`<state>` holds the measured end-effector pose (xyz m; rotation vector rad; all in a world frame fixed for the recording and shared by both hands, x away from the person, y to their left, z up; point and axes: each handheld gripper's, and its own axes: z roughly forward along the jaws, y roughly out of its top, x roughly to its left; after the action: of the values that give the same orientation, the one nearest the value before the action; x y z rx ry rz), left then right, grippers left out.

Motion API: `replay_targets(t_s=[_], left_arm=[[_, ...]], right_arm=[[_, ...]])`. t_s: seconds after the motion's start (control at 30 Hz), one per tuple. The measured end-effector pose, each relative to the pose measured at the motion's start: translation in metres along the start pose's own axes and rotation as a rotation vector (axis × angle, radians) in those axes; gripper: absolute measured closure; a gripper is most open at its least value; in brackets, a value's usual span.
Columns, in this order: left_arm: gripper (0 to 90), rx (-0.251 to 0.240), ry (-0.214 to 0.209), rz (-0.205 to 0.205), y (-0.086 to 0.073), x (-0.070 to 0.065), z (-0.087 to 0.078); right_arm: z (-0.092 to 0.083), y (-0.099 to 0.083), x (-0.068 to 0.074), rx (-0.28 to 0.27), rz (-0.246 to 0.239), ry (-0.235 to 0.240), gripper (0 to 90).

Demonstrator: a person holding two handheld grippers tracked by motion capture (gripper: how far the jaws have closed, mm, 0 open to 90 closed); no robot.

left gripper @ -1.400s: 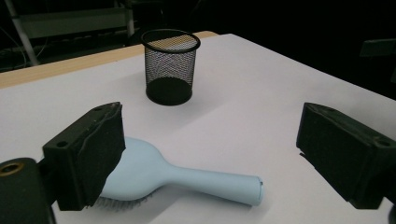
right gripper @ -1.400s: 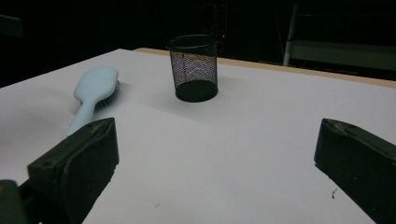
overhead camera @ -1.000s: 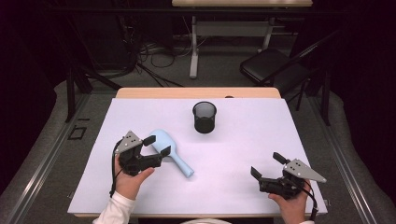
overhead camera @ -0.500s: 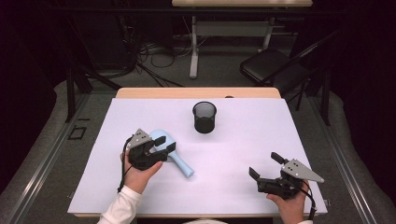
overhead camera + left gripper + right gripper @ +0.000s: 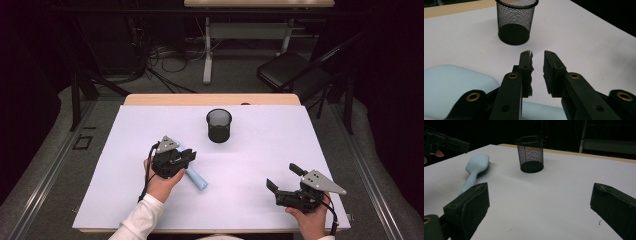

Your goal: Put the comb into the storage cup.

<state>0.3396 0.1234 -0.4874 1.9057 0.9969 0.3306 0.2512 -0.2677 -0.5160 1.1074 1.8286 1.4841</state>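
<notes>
where the white tabletop (image 5: 250, 200) holds a pale blue plastic hairbrush (image 5: 475, 170), the left gripper (image 5: 537, 56) hovers over its handle, jaws narrowly parted, gripping nothing. the right gripper (image 5: 282, 179) gapes wide, empty. a black wire-mesh cup (image 5: 219, 125) stands beyond.

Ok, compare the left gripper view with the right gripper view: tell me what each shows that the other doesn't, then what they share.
Left gripper view: the left gripper over the brush, jaws a narrow gap apart with nothing between them.

Right gripper view: the right gripper, jaws wide apart, the whole light blue hairbrush lying bristles down, and a table frame in the dark behind.

Both: the black mesh cup, upright, on the white table.
</notes>
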Motion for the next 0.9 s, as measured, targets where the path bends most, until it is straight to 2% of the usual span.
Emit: replay_targets(t_s=[0.33, 0.43, 0.57, 0.7, 0.8, 0.9], left_arm=[[89.5, 0.093, 0.005, -0.01, -0.006, -0.002, 0.016], [89.8, 0.115, 0.006, -0.008, -0.008, -0.003, 0.021], [89.8, 0.18, 0.007, 0.009, -0.013, -0.007, 0.032], [89.9, 0.215, 0.0, 0.013, -0.019, -0.012, 0.042], [90.0, 0.25, 0.004, 0.048, -0.021, -0.016, 0.047], [90.0, 0.265, 0.007, 0.055, -0.024, -0.019, 0.053]], right_arm=[[0.001, 0.0, 0.0, 0.002, -0.007, 0.005, 2.9], [0.001, 0.0, -0.001, 0.002, -0.007, 0.006, 3.2], [0.001, 0.0, -0.001, 0.005, -0.008, 0.009, 3.5], [0.001, 0.0, -0.001, 0.003, -0.007, 0.012, 3.9], [0.001, 0.0, -0.001, 0.005, -0.01, 0.015, 4.1], [0.002, 0.0, -0.001, 0.007, -0.01, 0.018, 4.6]])
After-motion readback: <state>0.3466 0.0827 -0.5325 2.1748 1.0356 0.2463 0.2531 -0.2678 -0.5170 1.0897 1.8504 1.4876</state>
